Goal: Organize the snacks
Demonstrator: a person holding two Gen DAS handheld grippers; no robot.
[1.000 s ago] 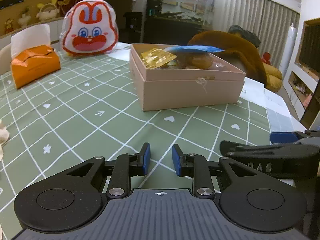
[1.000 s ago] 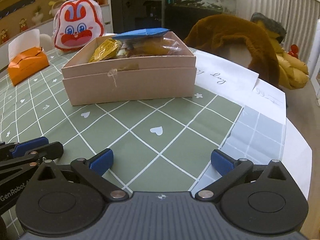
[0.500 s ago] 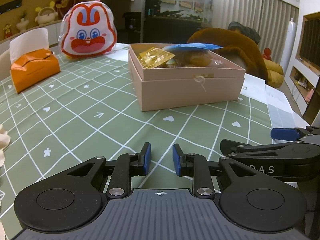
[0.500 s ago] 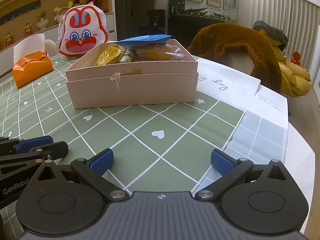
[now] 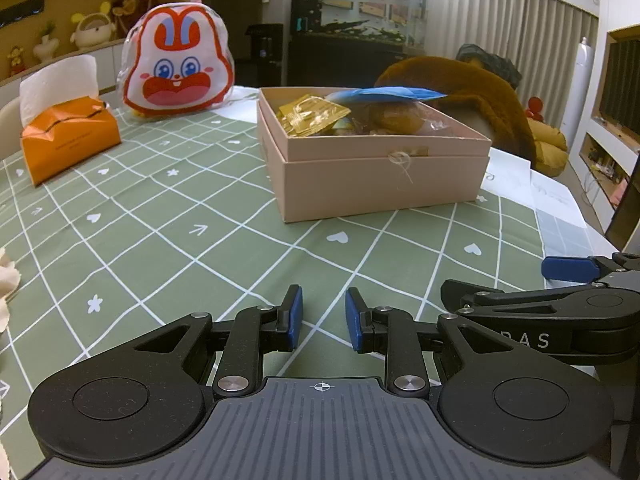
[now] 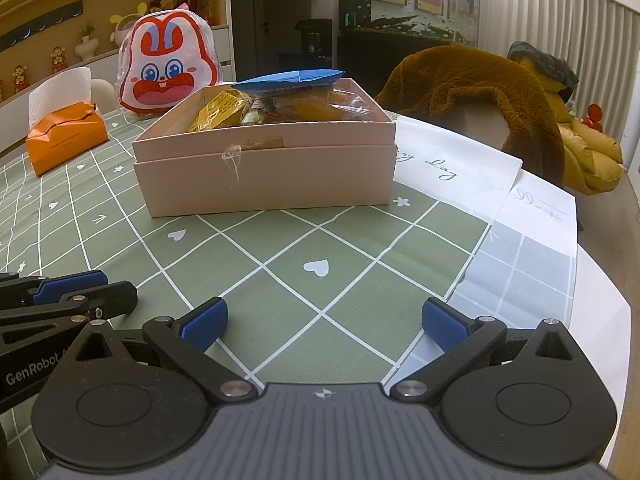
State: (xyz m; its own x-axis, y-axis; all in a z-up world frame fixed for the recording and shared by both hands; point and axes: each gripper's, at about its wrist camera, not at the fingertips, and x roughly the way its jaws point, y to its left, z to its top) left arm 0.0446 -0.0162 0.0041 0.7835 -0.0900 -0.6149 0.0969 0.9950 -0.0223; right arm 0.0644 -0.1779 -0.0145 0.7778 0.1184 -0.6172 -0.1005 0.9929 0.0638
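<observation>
A pink open box stands on the green checked tablecloth, ahead of both grippers. Inside it lie a yellow packet, a wrapped bun and a blue packet across the top. The same box shows in the right wrist view with the yellow packet and blue packet. My left gripper hovers low over the cloth, its blue pads a narrow gap apart with nothing between. My right gripper stands wide open and empty, just to its right.
A bunny-face bag and an orange tissue box sit at the far left. A brown fleece drapes a chair behind the table. White paper sheets lie right of the box, near the table's rounded edge.
</observation>
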